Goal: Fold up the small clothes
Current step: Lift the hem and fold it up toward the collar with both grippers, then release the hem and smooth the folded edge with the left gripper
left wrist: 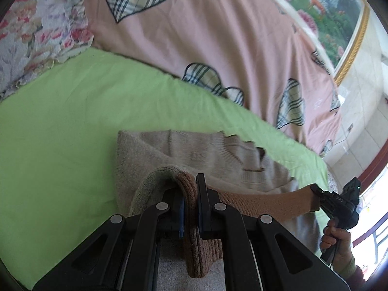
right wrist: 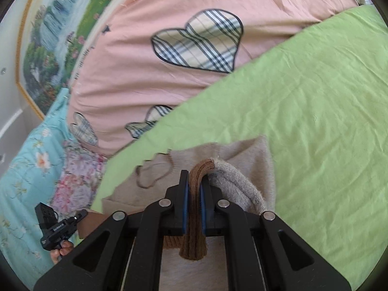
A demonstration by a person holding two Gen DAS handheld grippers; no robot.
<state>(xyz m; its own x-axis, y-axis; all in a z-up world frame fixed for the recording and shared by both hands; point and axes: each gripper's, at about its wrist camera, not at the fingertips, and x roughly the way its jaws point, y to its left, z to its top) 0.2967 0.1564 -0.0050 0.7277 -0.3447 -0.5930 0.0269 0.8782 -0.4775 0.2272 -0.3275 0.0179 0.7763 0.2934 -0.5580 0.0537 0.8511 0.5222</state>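
A small beige knit sweater (left wrist: 206,155) with a brown ribbed hem (left wrist: 254,201) lies on a green sheet (left wrist: 72,126). My left gripper (left wrist: 190,201) is shut on one end of the brown hem, lifted over the sweater's body. My right gripper (right wrist: 194,194) is shut on the other end of the hem (right wrist: 196,218); it also shows at the right edge of the left wrist view (left wrist: 339,201). The hem stretches between both grippers. The sweater's neckline (right wrist: 155,172) lies flat ahead. The left gripper shows in the right wrist view (right wrist: 58,228).
A pink quilt (left wrist: 218,36) with plaid hearts lies behind the green sheet (right wrist: 315,109). A floral pillow (left wrist: 36,31) sits at the far left. A landscape picture (right wrist: 48,48) hangs on the wall, and a blue floral cover (right wrist: 24,169) lies beside the sheet.
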